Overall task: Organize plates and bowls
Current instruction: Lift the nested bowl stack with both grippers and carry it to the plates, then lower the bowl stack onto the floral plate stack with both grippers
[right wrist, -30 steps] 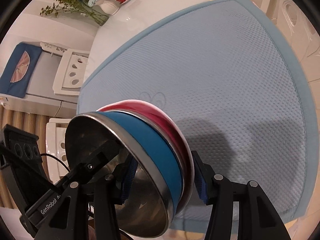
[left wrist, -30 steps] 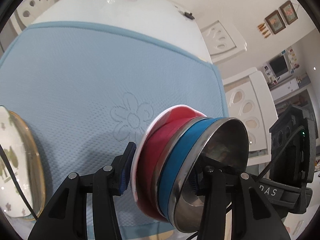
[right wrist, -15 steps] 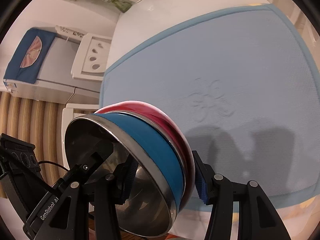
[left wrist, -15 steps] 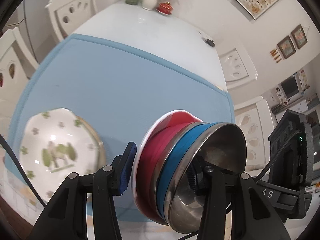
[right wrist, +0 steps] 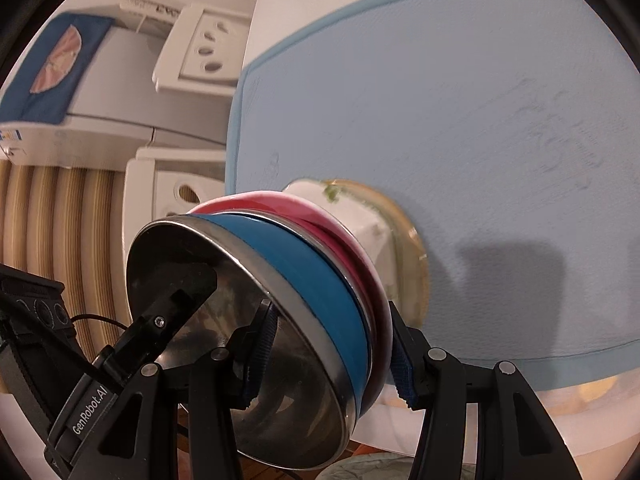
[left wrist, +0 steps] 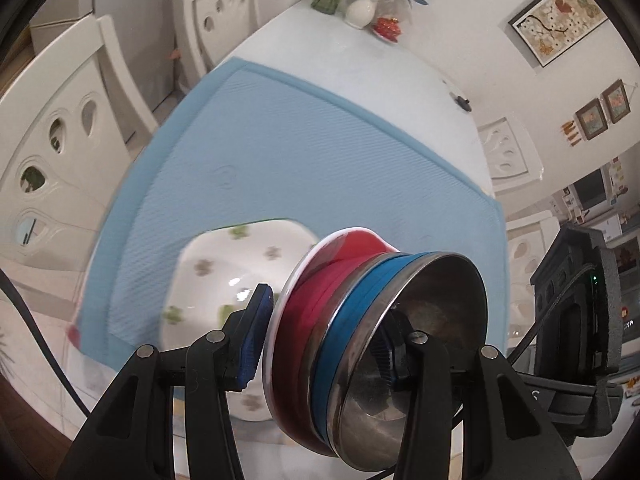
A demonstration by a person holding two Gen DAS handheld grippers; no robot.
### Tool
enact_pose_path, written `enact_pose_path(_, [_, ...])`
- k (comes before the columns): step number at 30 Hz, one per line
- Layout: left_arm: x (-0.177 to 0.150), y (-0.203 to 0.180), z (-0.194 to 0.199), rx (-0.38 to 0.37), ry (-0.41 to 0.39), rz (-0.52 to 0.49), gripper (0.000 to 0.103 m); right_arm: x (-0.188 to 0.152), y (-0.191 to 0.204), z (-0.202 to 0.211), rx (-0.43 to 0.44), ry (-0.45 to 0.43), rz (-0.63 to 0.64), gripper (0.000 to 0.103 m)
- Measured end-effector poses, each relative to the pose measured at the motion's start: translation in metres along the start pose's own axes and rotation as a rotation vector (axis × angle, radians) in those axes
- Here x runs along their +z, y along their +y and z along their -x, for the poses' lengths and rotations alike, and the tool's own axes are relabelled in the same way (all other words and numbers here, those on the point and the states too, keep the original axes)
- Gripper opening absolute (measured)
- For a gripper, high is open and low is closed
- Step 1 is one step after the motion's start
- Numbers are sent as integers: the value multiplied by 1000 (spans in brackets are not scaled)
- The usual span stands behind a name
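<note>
Left tongs (left wrist: 320,344) clenched across a nested stack of bowls (left wrist: 360,320): one blue pad against the red bowl (left wrist: 304,320), the other inside the steel bowl (left wrist: 420,320) with the blue band. Right tongs (right wrist: 332,360) clenched on the same stack from the opposite rim, one pad inside the steel bowl's (right wrist: 240,340) hollow, the other on the red bowl's (right wrist: 376,292) outer wall. Stack held tipped on edge, clear of the surface (left wrist: 360,64), steel mouth turned toward the right tongs' side. Just beyond the left tongs' outer finger, partly hidden behind the stack, lay a white plate with green flower prints (left wrist: 224,280), resting on the pale blue mat (left wrist: 320,152). In the right wrist view, the same plate (right wrist: 380,232) peeked out just past the red rim, its amber edge showing. Mat spread far ahead of both tongs, with an embossed flower pattern. Farther ahead of the left tongs, at the surface's far end, stood a white vase of flowers (left wrist: 360,12) beside a small red dish (left wrist: 387,26). White chairs (left wrist: 60,140) off to the left tongs' outer side. Much of both views blurred.
</note>
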State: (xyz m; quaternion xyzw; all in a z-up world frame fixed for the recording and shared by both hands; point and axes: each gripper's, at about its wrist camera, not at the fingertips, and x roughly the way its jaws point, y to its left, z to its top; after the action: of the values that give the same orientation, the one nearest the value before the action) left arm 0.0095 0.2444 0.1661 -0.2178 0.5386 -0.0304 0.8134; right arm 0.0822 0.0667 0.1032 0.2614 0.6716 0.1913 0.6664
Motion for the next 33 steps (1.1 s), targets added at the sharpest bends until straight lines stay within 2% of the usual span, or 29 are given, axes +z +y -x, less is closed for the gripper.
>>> enact_pose_path(6, [-5,39,-21,-29,69,27,42,-4,12,-39,-63,37,-20,51])
enact_pose_path(14, [-4,52,-41,-70,132,6,42,-4,13,-66,-120,63,-73,51])
enact_pose_path(23, [-1,57,-49,-89,152,-13,42,4,12,-69,-139,48,-87,51])
enact_pose_path(29, [2,62,-55,-111,179,-4,44,4,6,-58,-116,27,-97,51])
enact_pose_path(33, [7,61,-47,-97,136,-8,44,0,5,-49,-92,10,-87,51])
